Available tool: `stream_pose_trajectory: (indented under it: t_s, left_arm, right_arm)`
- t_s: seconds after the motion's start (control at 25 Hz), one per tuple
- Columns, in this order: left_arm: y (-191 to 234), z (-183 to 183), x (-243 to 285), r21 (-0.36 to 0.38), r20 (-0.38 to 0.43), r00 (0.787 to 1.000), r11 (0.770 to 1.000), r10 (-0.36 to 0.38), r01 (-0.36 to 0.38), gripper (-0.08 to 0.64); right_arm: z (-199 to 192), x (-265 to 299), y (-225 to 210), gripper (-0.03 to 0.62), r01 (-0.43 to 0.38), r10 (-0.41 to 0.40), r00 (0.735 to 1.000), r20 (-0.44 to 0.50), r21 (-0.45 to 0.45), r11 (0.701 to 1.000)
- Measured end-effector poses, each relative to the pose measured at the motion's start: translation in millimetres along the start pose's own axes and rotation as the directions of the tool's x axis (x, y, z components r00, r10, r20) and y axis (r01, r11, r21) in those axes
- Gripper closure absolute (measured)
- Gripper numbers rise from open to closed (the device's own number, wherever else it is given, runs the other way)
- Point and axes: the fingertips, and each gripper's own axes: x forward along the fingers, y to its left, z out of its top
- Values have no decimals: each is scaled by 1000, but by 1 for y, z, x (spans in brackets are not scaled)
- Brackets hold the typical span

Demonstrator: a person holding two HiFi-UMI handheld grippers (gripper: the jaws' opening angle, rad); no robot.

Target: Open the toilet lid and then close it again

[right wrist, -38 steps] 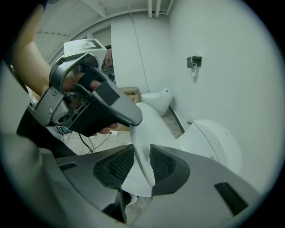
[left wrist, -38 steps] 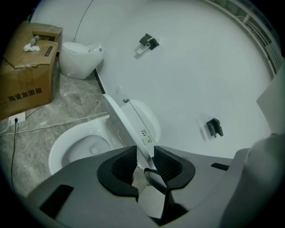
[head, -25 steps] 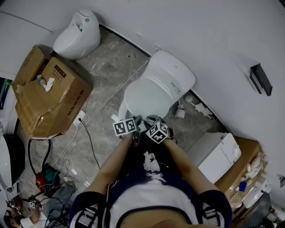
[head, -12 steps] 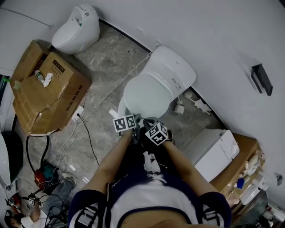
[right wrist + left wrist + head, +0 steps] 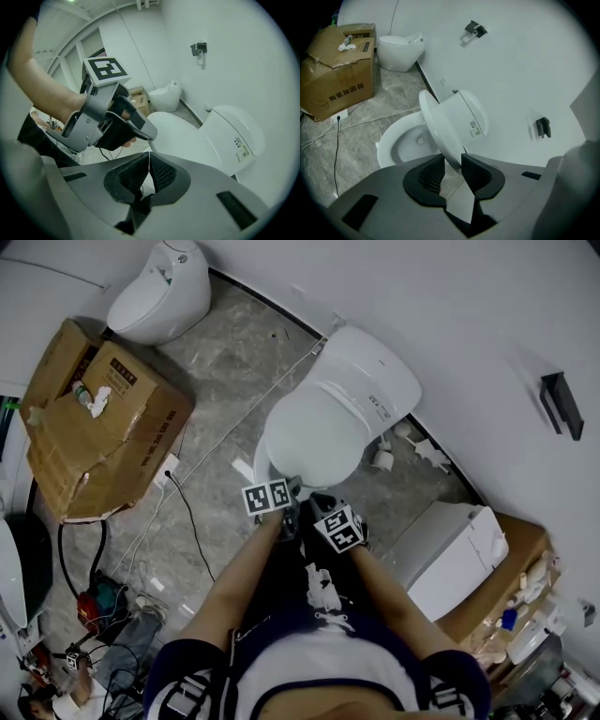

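Note:
A white toilet stands against the wall. Its lid (image 5: 314, 437) is tilted up off the bowl (image 5: 405, 143), with the front rim raised. My left gripper (image 5: 291, 495) is at that front rim. In the left gripper view the lid's edge (image 5: 440, 126) runs down between the two ribbed pads (image 5: 474, 172), and the left gripper (image 5: 452, 168) is shut on it. My right gripper (image 5: 317, 507) hangs just right of the left one, clear of the lid. The right gripper (image 5: 149, 158) is shut with nothing between its pads, and the left gripper's body (image 5: 112, 122) is in front of it.
Torn cardboard boxes (image 5: 98, 418) sit on the floor at left, with a second white fixture (image 5: 159, 292) behind them. Cables (image 5: 187, 512) trail over the grey tiles. A white box (image 5: 450, 559) stands right of the toilet, and a dark bracket (image 5: 561, 404) is on the wall.
The right gripper has drifted a little to the right and rolled beside the left one. The left gripper has stayed at the lid's front rim.

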Motion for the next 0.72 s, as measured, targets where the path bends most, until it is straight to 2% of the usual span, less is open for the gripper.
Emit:
stream_pose_trajectory:
  t_s: [0.28,0.52,0.72]
  left_arm:
    - [8,-7,0,2,-13,1000,1000,-3,3,445]
    - [22,-12,1,-9,-26,1000,1000,-16,15,443]
    - [29,-17,3,-14,-6,1000,1000,-25,25,443]
  right_arm:
    - [-2,11,-9,581,32,-33,999,14,72,997]
    - [-13,29,-11,581,44,-43,999,-29,63,997]
    - [-29,40,-6,581,47,-43,996,-79,51,998]
